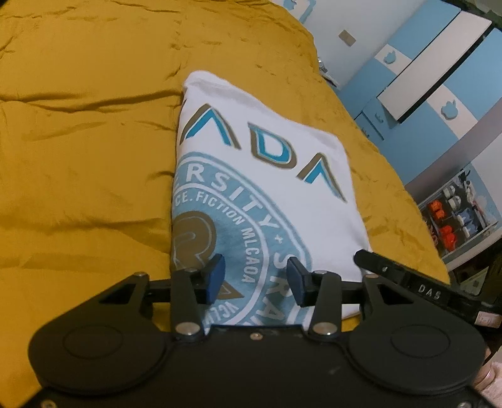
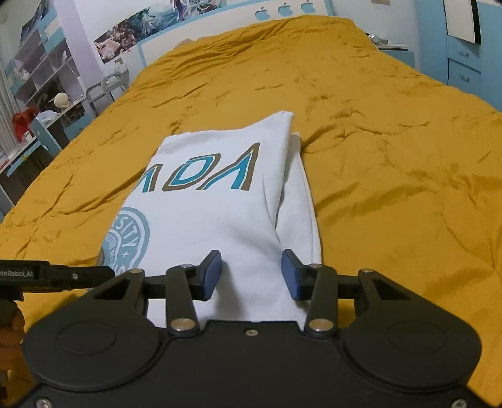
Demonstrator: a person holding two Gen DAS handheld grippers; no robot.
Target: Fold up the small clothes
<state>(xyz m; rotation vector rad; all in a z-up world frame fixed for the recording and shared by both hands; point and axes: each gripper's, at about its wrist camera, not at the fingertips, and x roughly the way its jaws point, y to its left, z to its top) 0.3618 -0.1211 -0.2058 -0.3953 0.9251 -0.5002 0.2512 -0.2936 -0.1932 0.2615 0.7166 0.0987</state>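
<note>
A white T-shirt (image 1: 266,175) printed with a blue round seal and large blue and brown letters lies folded into a narrow rectangle on a bed covered by a wrinkled mustard-yellow quilt (image 1: 88,157). From the left wrist view, the left tool (image 1: 256,277) sits low over the near end of the shirt, its two blue-padded fingers (image 1: 216,277) spread apart with the printed seal showing between them and nothing pinched. The black tip of the right tool (image 1: 395,271) reaches in from the right, just beside the shirt's near corner. From the right wrist view, the right tool (image 2: 251,274) is likewise spread wide over the shirt's (image 2: 219,194) near edge, where a fold of white cloth rises between its blue pads (image 2: 290,276) without being clamped. The left tool (image 2: 59,272) enters from the left edge. The quilt (image 2: 392,157) stretches away toward a white headboard (image 2: 219,28) with blue apple shapes. Blue and white cabinets (image 1: 417,72) stand beside the bed.
</note>
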